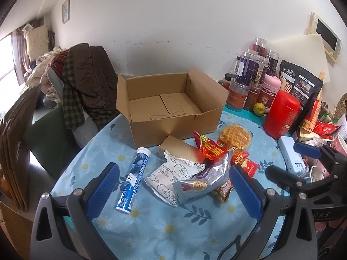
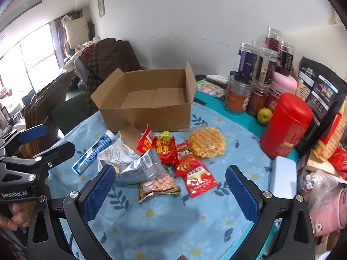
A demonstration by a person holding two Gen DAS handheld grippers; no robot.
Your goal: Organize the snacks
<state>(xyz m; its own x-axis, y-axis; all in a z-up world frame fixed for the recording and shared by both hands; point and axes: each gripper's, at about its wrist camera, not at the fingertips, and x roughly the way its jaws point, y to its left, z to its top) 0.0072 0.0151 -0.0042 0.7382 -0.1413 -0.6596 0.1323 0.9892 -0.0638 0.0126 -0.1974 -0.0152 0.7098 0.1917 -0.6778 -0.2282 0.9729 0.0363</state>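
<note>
Soft window daylight, fisheye-warped edges

"genrobot.ai" stands on the left gripper (image 2: 32, 149) body; "8c" is printed on the blue tube (image 1: 132, 181).

Cluttered room, white wall

Daylight enters a curtained window (image 2: 32, 52); clothes heap on a chair (image 1: 86, 75) beneath a small framed picture (image 1: 66, 10).

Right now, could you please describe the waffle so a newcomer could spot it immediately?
Start at the open cardboard box on the flowered tablecloth. Just in front of its right corner, beside the red packets, lies the waffle: the only round, golden, grid-patterned snack, in clear wrapping.
</note>
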